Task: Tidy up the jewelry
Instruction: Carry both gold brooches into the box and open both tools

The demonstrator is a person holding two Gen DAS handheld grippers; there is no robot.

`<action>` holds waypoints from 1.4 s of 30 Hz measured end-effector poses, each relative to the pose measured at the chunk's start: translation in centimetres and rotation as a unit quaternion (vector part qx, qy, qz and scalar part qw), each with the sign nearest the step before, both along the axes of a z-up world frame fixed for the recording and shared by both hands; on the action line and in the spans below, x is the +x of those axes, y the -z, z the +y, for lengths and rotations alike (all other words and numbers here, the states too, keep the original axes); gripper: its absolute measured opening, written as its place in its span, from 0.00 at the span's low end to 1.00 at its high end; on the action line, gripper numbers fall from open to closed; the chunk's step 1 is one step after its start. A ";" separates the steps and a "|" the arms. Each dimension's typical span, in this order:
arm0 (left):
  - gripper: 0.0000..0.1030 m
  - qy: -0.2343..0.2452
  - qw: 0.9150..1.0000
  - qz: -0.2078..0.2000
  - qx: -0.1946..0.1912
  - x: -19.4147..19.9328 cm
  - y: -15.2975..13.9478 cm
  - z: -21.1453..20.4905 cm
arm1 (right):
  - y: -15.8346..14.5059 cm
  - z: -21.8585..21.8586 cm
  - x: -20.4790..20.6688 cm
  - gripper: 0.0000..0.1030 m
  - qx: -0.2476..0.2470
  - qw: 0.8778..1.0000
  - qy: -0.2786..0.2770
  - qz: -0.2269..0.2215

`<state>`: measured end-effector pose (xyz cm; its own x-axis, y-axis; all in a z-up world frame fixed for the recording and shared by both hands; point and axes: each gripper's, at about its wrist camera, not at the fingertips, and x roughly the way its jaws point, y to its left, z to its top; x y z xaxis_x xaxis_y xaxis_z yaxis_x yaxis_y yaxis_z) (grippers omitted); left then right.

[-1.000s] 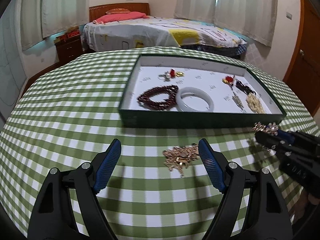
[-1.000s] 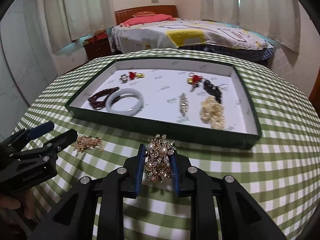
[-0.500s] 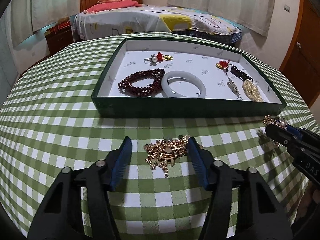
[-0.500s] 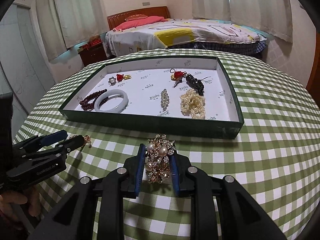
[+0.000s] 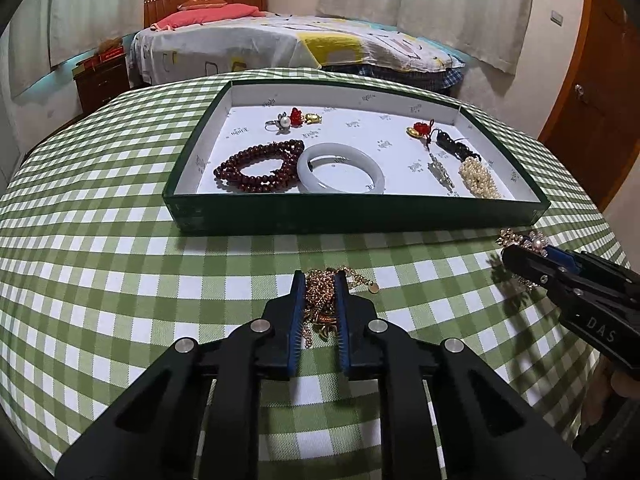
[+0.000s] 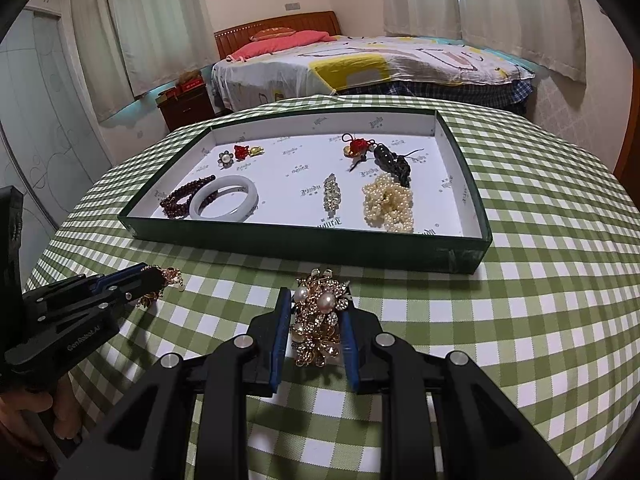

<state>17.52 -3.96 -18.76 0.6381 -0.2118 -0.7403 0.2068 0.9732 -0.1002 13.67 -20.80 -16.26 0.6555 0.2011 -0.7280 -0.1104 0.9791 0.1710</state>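
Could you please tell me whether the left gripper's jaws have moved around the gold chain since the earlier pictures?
Yes. The left gripper has just been closing: its jaws, earlier wide either side of the gold chain on the checked tablecloth, now pinch it.

Bed (image 5: pixel 288 46), curtains (image 6: pixel 156 24), nightstand (image 5: pixel 100 80), wooden door (image 5: pixel 592 92)

Room evenly lit, soft and fairly bright; daylight filters through pale curtains (image 5: pixel 460 8) at back. No hard glare, only mild sheen on white bangle (image 5: pixel 340 168). Shadows soft: dark band along near wall of green tray (image 6: pixel 304 244), faint patches on checked counter (image 5: pixel 120 280) under each tool. Strong fisheye bend in both views: counter edge bulges, walls curve, corners vignette to black. Centre sharp; far bed (image 6: pixel 380 64) slightly soft. No motion blur visible.
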 end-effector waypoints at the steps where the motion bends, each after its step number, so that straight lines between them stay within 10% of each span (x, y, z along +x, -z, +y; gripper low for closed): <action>1: 0.14 -0.001 1.000 -0.003 0.000 -0.2 -0.2 0.0 | 0.0 0.0 0.0 0.23 0.000 1.000 0.000 -0.001; 42: 0.14 0.004 0.983 -0.182 -0.020 4.4 -13.7 -2.7 | -11.3 1.4 5.2 0.23 -0.005 0.988 -0.008 -0.154</action>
